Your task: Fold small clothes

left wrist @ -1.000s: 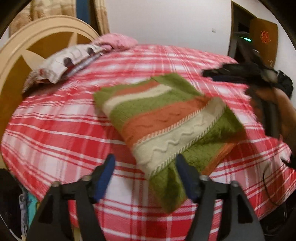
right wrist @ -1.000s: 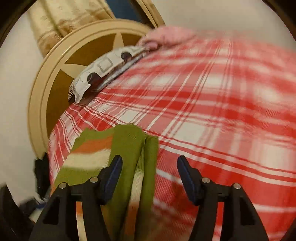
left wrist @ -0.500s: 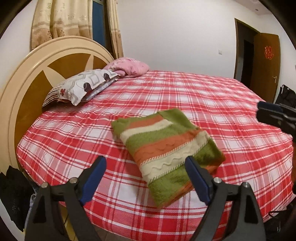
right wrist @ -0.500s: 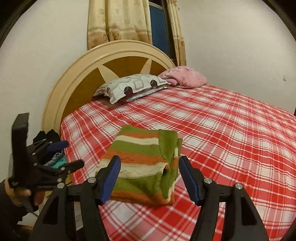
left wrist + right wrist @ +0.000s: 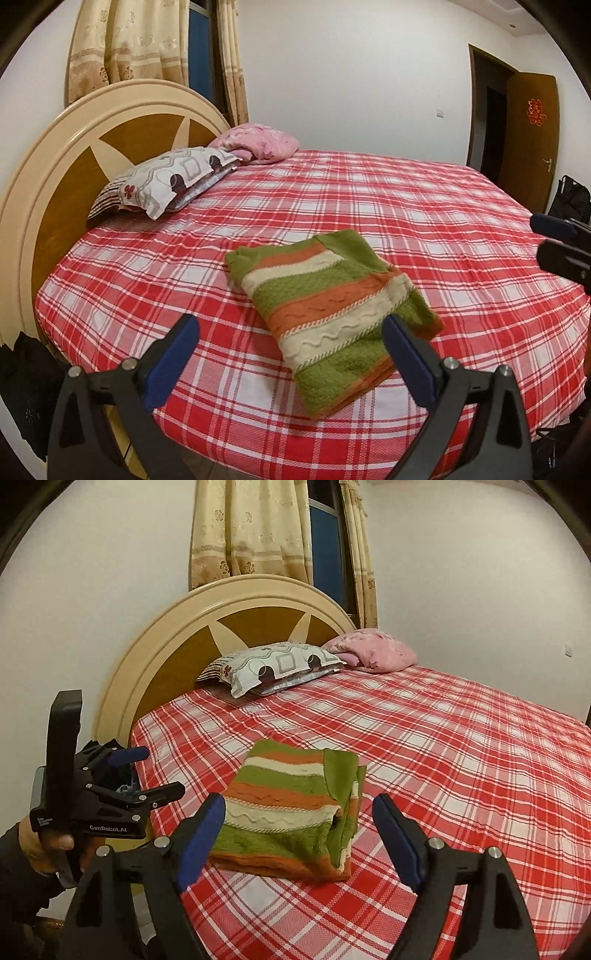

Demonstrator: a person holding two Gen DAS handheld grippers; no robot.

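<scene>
Ahead of the left gripper (image 5: 288,343) and a little below it, a folded striped sweater (image 5: 332,314) lies flat on the red plaid bedspread (image 5: 424,221), a neat rectangle of green, orange and cream bands. Its near corner sits between the lines of the two blue-padded fingers (image 5: 173,354) in the picture, yet the pads stand clear of the wool on both sides. The jaws are opening, already spread wide, with nothing pinched.

From the right gripper (image 5: 299,834) the same sweater shows straight in front, just past the fingertips, with a folded green edge running along its right side. These jaws are opening too, parted wide and empty — the cloth lies beyond the pads, untouched.

To the left of the right gripper, the other tool appears held up off the bed edge in a person's hand (image 5: 44,845), a dark sleeve below it, and its fingers are apart. At the right border of the left wrist view, the blue tips of the right tool poke in above the bedspread.

Farther off beyond the sweater, a patterned pillow (image 5: 166,181) and a pink bundle (image 5: 258,146) rest against the round headboard (image 5: 66,155), well apart from the garment. Curtains (image 5: 251,531) hang behind it, and a brown door (image 5: 532,133) stands far to the right.
</scene>
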